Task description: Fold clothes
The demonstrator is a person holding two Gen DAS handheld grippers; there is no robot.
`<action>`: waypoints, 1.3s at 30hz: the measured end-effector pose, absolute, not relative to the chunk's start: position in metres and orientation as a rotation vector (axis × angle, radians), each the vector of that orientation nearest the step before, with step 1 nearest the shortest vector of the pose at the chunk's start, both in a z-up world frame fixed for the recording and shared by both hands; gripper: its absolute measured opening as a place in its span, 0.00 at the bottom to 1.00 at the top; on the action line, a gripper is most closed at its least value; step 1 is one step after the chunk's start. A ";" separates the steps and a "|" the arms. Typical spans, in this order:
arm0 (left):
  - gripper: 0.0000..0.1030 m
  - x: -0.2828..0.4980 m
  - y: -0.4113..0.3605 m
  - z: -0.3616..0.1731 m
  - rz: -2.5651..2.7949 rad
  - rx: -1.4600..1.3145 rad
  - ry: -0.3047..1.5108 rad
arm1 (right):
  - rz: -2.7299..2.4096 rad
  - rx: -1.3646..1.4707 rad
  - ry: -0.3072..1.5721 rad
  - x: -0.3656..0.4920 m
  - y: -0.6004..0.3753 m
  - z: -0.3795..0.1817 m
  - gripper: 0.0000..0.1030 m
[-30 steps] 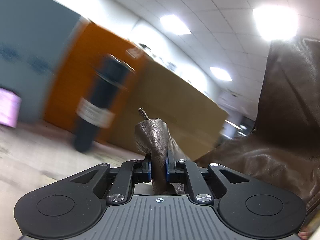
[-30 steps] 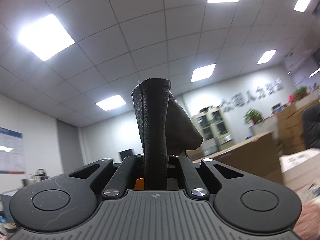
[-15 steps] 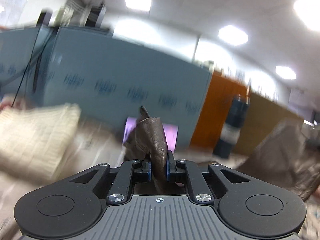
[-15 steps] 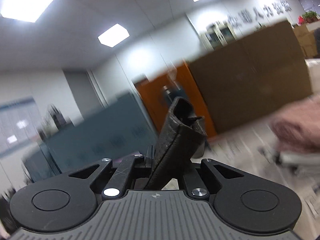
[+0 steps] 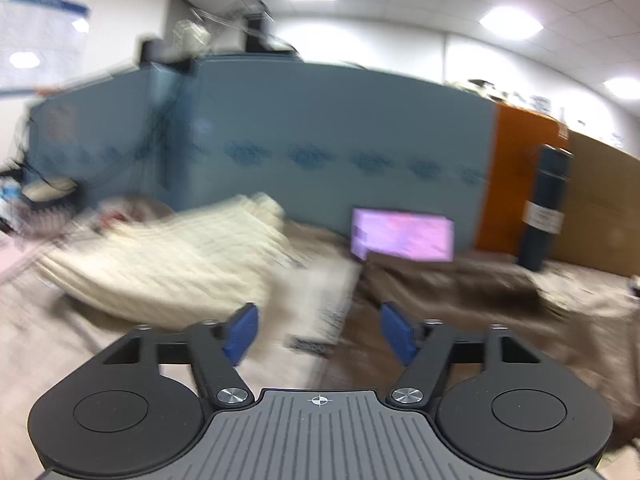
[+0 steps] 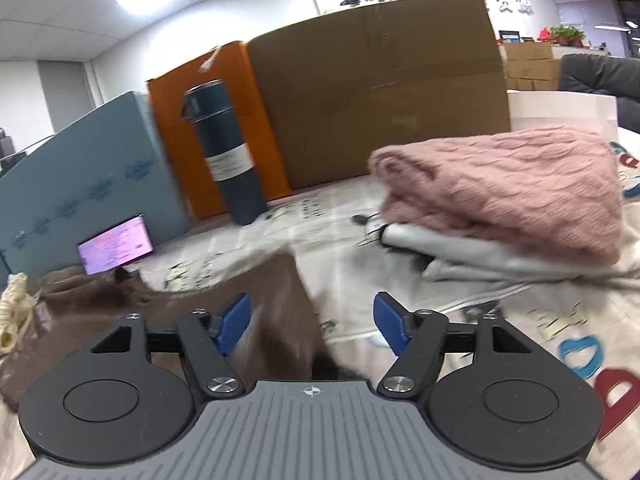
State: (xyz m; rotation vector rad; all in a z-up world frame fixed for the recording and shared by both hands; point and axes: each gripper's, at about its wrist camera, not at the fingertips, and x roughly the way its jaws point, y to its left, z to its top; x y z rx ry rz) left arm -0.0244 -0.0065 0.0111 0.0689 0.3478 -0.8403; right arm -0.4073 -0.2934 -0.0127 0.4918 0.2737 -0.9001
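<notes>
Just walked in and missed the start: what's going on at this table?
A person with a gripper in each hand is folding clothes. Both the left gripper and the right gripper have just been opening and now stand open, letting go of the brown garment, which lies on the table. A cream sweater lies to the left, and a folded pink sweater to the right.

Pink sweater [image 6: 504, 184] blocking right, dark bottle [image 6: 224, 152] and cardboard box [image 6: 380, 92] behind, printed cloth [image 6: 400, 280] between clear
</notes>
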 end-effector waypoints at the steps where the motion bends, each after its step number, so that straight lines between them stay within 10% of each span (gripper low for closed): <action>1: 0.75 -0.021 -0.006 0.015 -0.852 0.067 0.336 | -0.891 0.496 0.261 -0.408 -0.296 -0.012 0.66; 24: 0.88 0.049 -0.156 0.009 -1.487 0.152 0.606 | -0.517 0.457 0.378 -0.355 -0.340 -0.007 0.80; 29: 0.86 0.056 -0.174 0.000 -1.484 0.134 0.640 | -0.615 0.455 0.441 -0.346 -0.352 -0.014 0.42; 30: 0.79 0.056 -0.175 -0.001 -1.475 0.131 0.626 | -0.626 0.461 0.436 -0.347 -0.355 -0.015 0.33; 33: 0.09 0.051 -0.177 -0.003 -1.435 0.149 0.561 | -0.652 0.456 0.408 -0.352 -0.357 -0.016 0.15; 39: 0.04 0.028 -0.137 0.017 -1.438 0.068 0.340 | -0.652 0.329 0.279 -0.364 -0.328 0.001 0.06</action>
